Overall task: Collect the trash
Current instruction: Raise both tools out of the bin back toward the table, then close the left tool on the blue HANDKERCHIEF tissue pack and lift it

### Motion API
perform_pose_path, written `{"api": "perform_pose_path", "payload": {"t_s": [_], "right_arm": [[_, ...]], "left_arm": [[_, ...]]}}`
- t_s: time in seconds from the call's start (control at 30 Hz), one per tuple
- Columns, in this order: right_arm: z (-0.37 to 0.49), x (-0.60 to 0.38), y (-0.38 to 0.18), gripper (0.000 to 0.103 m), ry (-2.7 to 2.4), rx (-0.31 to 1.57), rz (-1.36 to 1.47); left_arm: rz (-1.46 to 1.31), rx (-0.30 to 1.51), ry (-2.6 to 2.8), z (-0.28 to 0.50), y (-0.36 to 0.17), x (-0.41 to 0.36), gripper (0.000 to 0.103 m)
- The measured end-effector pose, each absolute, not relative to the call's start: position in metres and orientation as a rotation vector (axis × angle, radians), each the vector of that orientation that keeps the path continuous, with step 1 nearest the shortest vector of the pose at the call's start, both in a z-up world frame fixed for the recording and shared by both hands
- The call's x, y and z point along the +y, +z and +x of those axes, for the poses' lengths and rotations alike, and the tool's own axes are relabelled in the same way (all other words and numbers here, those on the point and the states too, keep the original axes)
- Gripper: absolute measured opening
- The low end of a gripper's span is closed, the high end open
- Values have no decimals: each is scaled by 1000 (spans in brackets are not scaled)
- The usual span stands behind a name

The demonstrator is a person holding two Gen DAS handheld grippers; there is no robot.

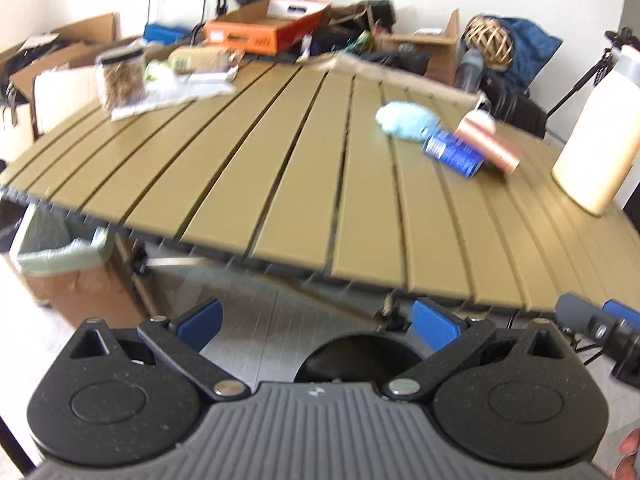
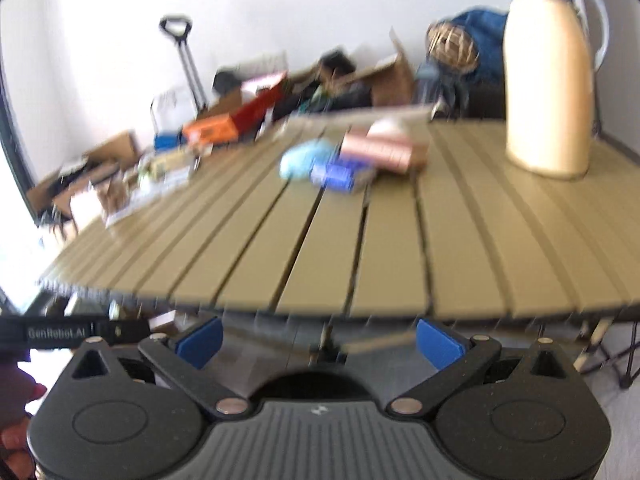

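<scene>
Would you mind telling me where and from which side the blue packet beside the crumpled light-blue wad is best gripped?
Probably across the narrow width of the blue packet, coming down from above. It seems to lie flat on the slatted table, with the light-blue wad and a pink tube crowding its far sides. The open right gripper is nearer.

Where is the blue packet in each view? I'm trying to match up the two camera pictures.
Left wrist view: the blue packet lies right of centre on the table, between the pale blue wad and the pink packet.
Right wrist view: the blue packet lies near the middle, in front of the same wad.
Shared landmark: the cream jug, to the right in both.
</scene>
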State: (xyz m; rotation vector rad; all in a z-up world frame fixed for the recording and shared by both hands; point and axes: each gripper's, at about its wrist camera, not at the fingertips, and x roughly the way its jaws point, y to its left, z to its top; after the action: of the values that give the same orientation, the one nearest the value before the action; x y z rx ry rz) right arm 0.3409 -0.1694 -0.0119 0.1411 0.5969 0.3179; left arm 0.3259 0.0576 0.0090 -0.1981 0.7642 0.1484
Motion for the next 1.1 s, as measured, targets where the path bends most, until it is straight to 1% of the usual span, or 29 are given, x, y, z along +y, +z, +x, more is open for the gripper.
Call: {"api": "perform_pose_path", "payload": {"t_s": [0.23, 0.47, 0.77, 1.1], "right_arm": [[372, -200, 16, 103, 247, 457, 177], [412, -224, 17, 103, 174, 383, 214], [461, -255, 11, 103, 94, 332, 271], [509, -284, 0, 103, 39, 334, 338]], "left_arm": [[-153, 702, 115, 365, 24, 32, 103], [-122, 665, 69, 414, 27, 7, 103], [-55, 616, 21, 488, 22, -27, 103], [117, 666, -27, 562, -5, -65, 103]]}}
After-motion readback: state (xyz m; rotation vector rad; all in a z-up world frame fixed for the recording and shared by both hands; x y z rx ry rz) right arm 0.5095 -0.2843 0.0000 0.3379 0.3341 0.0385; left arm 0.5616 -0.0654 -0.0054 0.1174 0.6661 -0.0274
